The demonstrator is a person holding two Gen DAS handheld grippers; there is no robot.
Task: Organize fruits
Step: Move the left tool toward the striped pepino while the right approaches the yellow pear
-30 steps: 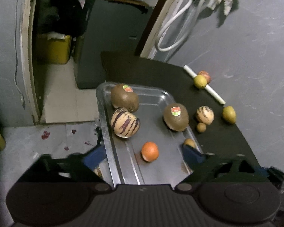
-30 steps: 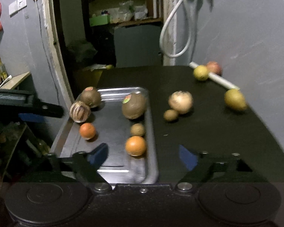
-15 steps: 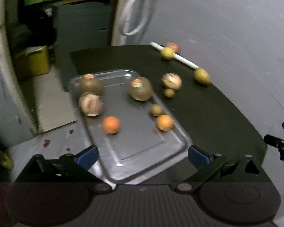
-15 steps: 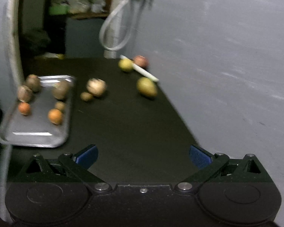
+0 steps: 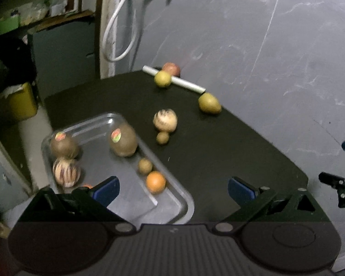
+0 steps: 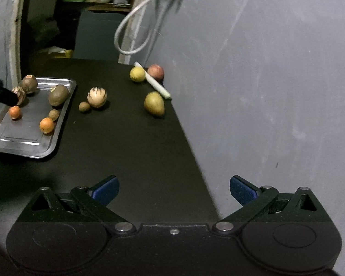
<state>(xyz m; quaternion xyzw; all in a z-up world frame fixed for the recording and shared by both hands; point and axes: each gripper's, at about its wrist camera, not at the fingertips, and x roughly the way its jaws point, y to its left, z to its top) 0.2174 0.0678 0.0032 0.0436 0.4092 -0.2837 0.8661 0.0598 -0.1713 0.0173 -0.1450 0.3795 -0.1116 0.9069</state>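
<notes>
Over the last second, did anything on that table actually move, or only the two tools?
Only the tools moved. The left gripper pulled back from over the tray and swung toward the table's right side. The right gripper also backed away and turned right, so the tray now sits far left in its view. Both keep their jaws open and empty. The fruits lie where they were.

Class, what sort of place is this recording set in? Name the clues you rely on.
Probably a utility or back room of a home: bare grey plaster wall, a white hose hanging beside a doorway, cluttered shelves beyond, and a black table.
</notes>
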